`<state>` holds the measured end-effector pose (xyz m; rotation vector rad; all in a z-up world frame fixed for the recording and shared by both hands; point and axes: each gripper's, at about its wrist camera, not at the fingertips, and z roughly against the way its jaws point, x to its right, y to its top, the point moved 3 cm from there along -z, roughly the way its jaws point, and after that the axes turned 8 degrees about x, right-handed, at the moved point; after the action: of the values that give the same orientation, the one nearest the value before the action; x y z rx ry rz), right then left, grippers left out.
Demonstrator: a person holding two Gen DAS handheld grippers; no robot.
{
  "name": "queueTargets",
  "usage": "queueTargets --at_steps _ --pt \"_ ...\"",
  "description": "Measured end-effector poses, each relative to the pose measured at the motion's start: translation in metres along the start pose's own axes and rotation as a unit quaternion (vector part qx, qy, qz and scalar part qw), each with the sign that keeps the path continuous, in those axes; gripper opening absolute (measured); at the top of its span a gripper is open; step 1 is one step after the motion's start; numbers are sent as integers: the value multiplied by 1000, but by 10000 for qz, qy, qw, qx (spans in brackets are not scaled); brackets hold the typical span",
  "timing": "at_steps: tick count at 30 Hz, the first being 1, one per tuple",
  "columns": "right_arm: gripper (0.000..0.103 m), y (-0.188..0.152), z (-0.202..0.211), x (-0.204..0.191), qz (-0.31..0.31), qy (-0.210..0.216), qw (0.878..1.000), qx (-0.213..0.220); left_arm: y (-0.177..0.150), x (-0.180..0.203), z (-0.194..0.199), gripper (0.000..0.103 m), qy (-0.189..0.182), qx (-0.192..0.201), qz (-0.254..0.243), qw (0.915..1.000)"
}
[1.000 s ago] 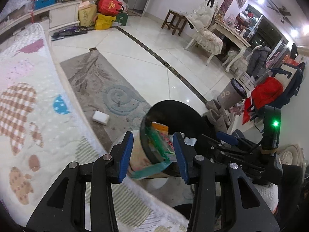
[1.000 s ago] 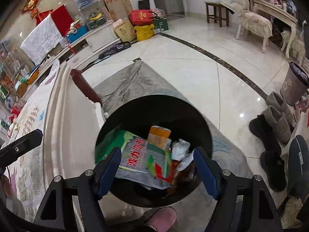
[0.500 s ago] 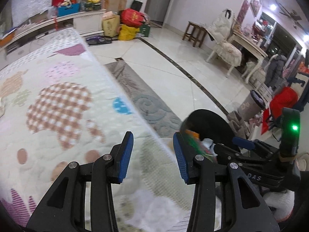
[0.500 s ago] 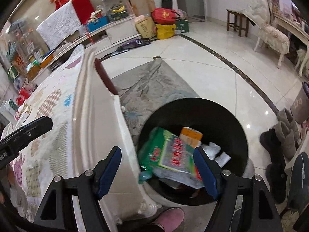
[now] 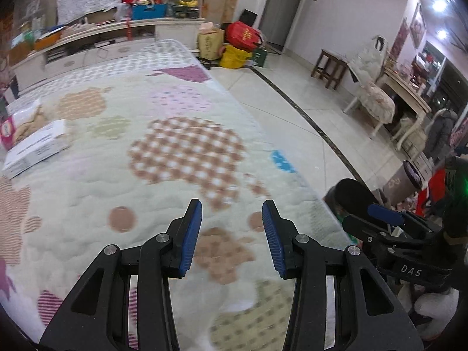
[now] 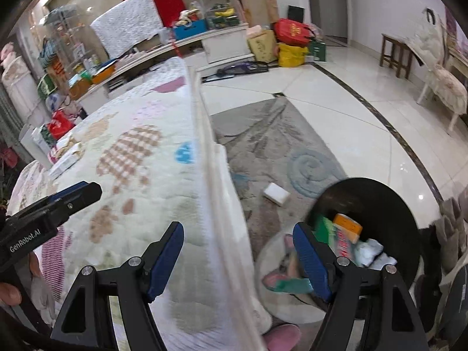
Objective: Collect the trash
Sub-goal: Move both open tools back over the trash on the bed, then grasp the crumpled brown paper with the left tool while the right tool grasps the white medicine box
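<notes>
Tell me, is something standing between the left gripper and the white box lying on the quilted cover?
Nothing visible does. The left gripper is open and empty, and only bare quilted cover lies between it and the white box at the far left.

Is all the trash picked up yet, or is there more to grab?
Some is done: the black bin on the floor already holds wrappers. Nothing is in hand: the left gripper and right gripper are both open and empty. Still left: a white box and a packet on the quilt, plus a small white box on the rug.
</notes>
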<state>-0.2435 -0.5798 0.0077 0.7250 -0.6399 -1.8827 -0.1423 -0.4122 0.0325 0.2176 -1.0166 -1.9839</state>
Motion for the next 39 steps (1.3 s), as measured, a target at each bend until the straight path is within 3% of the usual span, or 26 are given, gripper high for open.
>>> queueTargets --at_steps 7,12,20,24,27,29,39 --pt "75 4 -22 -64 357 429 9984 -134 -2 -62 22 41 240 12 309 9992" --pt "75 4 -41 -108 671 650 9953 -260 1 -130 37 41 691 74 609 9957" --pt "75 3 -60 -148 898 900 9911 -397 18 -257 44 41 1642 282 1382 9763" --pt "76 5 -67 -156 973 910 9903 -404 25 -296 36 41 1845 354 1699 9674" --pt "76 7 -68 -156 946 961 9900 -425 29 -315 34 41 1944 476 1916 9608" --pt "76 7 -69 -156 947 985 9896 -440 28 -323 37 41 1800 525 2141 9586" --pt "76 14 -76 -159 876 1149 9886 -433 28 -341 43 42 1984 678 2299 9504"
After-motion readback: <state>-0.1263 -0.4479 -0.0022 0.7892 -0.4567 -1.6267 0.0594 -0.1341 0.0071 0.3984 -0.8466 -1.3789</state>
